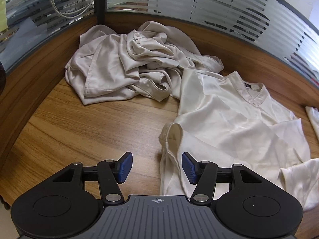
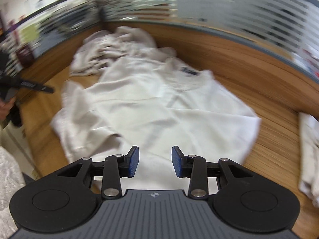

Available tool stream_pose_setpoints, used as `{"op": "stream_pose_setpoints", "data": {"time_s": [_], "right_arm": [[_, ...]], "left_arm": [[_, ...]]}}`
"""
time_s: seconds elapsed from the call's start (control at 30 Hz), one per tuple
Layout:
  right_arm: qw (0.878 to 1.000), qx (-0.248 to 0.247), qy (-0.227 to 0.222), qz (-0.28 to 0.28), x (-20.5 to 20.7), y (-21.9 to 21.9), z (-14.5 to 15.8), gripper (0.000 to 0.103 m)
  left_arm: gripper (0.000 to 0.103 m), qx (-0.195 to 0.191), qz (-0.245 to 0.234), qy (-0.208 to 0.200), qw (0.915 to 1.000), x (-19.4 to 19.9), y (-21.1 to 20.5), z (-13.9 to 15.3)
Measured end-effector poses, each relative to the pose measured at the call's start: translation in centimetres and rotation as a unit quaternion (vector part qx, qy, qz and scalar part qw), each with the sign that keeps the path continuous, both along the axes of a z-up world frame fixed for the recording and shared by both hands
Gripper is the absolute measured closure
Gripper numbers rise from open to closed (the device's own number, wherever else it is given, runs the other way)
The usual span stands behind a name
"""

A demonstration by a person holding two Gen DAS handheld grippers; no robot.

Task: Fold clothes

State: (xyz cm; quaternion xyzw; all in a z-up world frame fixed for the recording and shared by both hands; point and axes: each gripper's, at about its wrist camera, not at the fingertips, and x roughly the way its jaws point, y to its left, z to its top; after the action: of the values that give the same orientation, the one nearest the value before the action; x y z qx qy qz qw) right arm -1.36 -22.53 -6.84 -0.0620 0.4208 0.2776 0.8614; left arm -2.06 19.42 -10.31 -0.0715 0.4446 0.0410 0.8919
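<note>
Lying collar-up and flattened on the wooden desk (image 1: 83,131), cream shirt (image 1: 229,119), ready for folding; crumpled beige garment (image 1: 123,63) waiting behind. Hovering released, nothing between pads: left gripper (image 1: 157,167) by the sleeve; right gripper (image 2: 155,161) likewise empty.

Satin cloth on a wood-grain desk

The cream shirt (image 1: 229,119) is smooth cloth with a soft sheen, and the crumpled beige pile (image 1: 127,65) behind it shines the same way (duller in its creases). The desk (image 1: 89,123) is wood-grain, smooth and faintly glossy. The partition glass (image 1: 249,10) is glossy with frosted stripes. The left gripper (image 1: 157,168) is matt black plastic with bright metal pins and ribbed blue pads (image 1: 125,167); its grey base looks grooved.
</note>
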Motion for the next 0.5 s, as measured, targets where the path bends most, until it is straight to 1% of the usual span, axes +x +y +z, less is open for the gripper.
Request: {"op": "stream_pose_setpoints", "data": {"time_s": [0.1, 0.2, 0.27, 0.33, 0.37, 0.4, 0.47, 0.5], "right_arm": [[0.999, -0.009, -0.005, 0.051, 0.1, 3.1, -0.6, 0.062], [0.995, -0.037, -0.022, 0.094, -0.1, 6.3, -1.5, 0.062], [0.991, -0.054, -0.031, 0.119, -0.1, 8.2, -2.5, 0.062], [0.986, -0.078, -0.046, 0.139, -0.1, 9.8, -3.3, 0.062], [0.983, -0.094, -0.055, 0.146, -0.1, 10.7, -3.9, 0.06], [0.98, -0.11, -0.064, 0.153, -0.1, 11.5, -4.5, 0.054], [0.974, -0.137, -0.072, 0.166, 0.3, 12.6, -5.6, 0.048], [0.971, -0.15, -0.076, 0.172, 0.4, 13.1, -6.1, 0.048]], "left_arm": [[0.046, 0.006, -0.001, -0.005, 1.0, 0.1, 0.3, -0.2], [0.046, 0.012, -0.006, -0.007, 0.9999, 0.4, 0.7, -0.4], [0.048, 0.022, -0.009, -0.007, 0.9997, 0.8, 0.9, -0.6], [0.051, 0.022, -0.012, -0.007, 0.9997, 1.3, 1.1, -0.8], [0.051, 0.022, -0.013, -0.006, 0.9997, 1.6, 1.2, -0.9], [0.051, 0.021, -0.014, -0.005, 0.9997, 1.8, 1.3, -0.9], [0.051, 0.018, -0.014, -0.005, 0.9997, 2.4, 1.5, -1.1], [0.051, 0.014, -0.013, -0.005, 0.9998, 2.6, 1.6, -1.1]]}}
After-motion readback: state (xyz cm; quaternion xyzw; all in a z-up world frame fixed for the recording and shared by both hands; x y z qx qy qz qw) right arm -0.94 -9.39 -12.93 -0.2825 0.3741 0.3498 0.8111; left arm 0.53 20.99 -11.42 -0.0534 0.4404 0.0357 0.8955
